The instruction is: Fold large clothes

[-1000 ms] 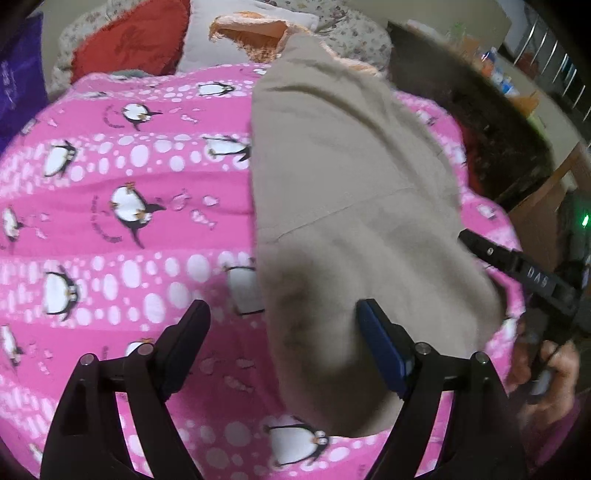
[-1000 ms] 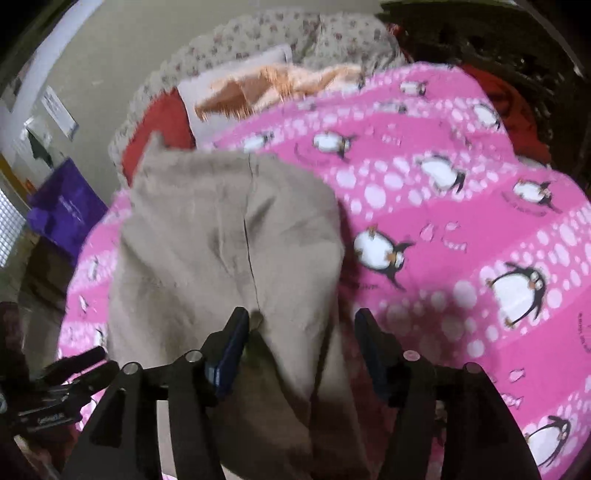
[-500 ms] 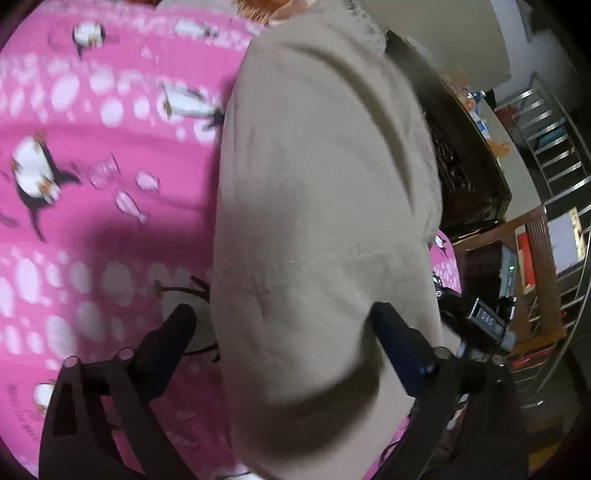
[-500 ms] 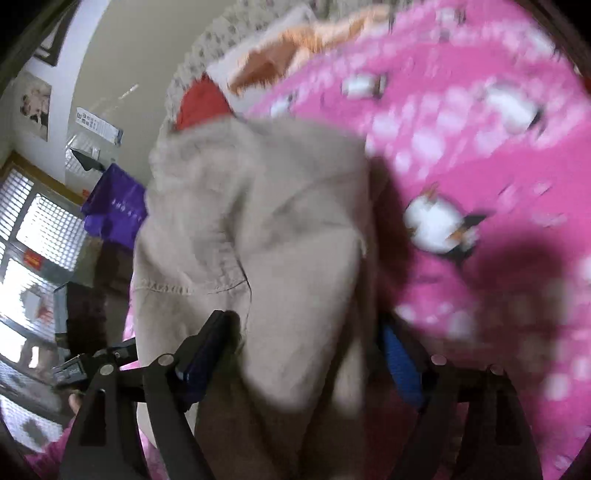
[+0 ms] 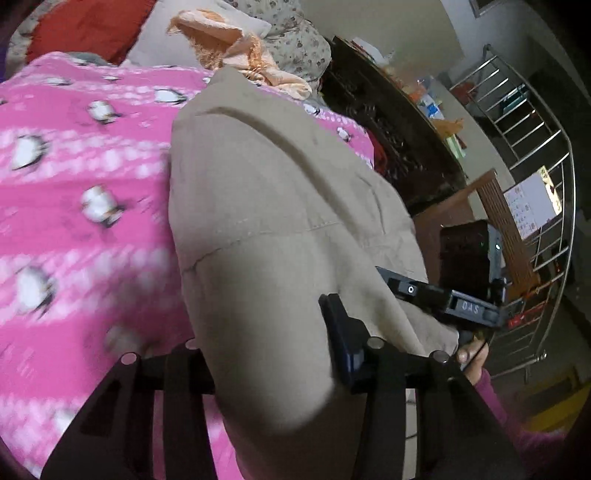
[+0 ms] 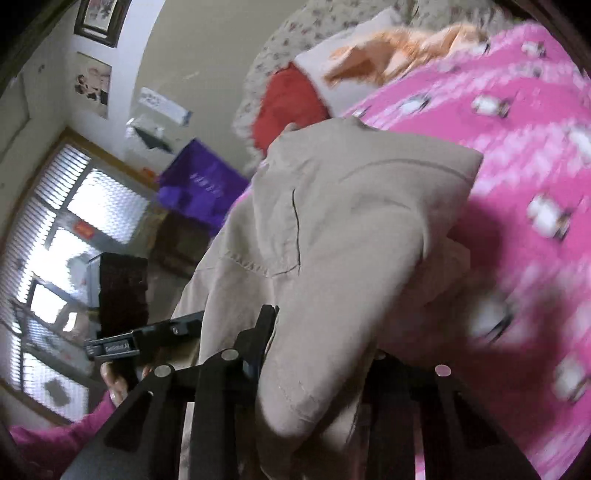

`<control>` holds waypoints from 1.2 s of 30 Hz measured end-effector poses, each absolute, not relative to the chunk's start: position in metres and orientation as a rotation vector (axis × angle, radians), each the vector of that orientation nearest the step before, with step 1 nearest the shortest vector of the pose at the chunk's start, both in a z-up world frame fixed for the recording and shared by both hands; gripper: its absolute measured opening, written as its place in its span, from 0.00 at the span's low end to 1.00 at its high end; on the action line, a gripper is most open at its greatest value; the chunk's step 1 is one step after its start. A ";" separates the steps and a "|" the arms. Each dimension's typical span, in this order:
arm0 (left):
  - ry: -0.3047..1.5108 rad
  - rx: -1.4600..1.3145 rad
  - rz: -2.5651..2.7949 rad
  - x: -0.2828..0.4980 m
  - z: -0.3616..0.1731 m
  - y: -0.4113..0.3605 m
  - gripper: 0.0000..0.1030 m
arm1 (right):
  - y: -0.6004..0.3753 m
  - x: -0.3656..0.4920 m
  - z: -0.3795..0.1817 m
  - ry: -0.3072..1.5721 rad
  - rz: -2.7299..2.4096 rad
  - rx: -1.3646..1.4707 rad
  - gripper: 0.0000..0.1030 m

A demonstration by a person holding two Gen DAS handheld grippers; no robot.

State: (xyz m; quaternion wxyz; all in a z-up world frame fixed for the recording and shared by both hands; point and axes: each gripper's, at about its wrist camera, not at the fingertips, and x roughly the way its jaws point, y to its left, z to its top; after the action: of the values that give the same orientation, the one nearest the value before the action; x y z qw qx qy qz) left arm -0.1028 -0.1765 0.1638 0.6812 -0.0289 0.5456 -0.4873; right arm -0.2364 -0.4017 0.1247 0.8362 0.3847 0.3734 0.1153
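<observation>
Step in hand was the grasp: the beige garment [image 5: 280, 221] lay on the pink bed cover [image 5: 81, 206], its near end bunched between both tools. Left tool [image 5: 269, 354] and right tool [image 6: 317, 354] were closing on the cloth. Next move called for lifting both together and carrying the end across. Count: one garment, two tools.

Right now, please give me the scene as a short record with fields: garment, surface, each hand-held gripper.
garment: beige garment, near end lifted, far end on the bed
surface: pink penguin blanket
left hand-held gripper: jaws closing, beige cloth between them
right hand-held gripper: jaws closing, beige cloth between them
behind: red pillow, orange cloth
</observation>
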 end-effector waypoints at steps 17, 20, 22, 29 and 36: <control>1.159 0.119 -0.720 -0.154 0.116 -0.086 0.66 | -0.313 -0.233 0.104 0.916 0.029 0.640 0.64; 1.169 0.180 -0.704 -0.162 0.109 -0.091 0.66 | -0.301 -0.228 0.102 0.931 -0.031 0.520 0.09; 1.148 0.196 -0.697 -0.169 0.103 -0.088 0.69 | -0.307 -0.235 0.105 0.903 -0.132 0.439 0.03; 1.127 0.222 -0.674 -0.175 0.097 -0.090 0.72 | -0.332 -0.261 0.095 0.972 -0.200 0.528 0.07; 1.114 0.205 -0.650 -0.178 0.102 -0.086 0.72 | -0.264 -0.290 0.160 0.900 -0.041 0.381 0.39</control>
State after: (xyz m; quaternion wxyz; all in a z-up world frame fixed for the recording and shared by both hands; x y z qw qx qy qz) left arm -0.1779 -0.0859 0.1016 0.7943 0.0951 0.5183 -0.3024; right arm -0.2899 -0.2636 0.1604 0.8827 0.1828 0.4325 -0.0195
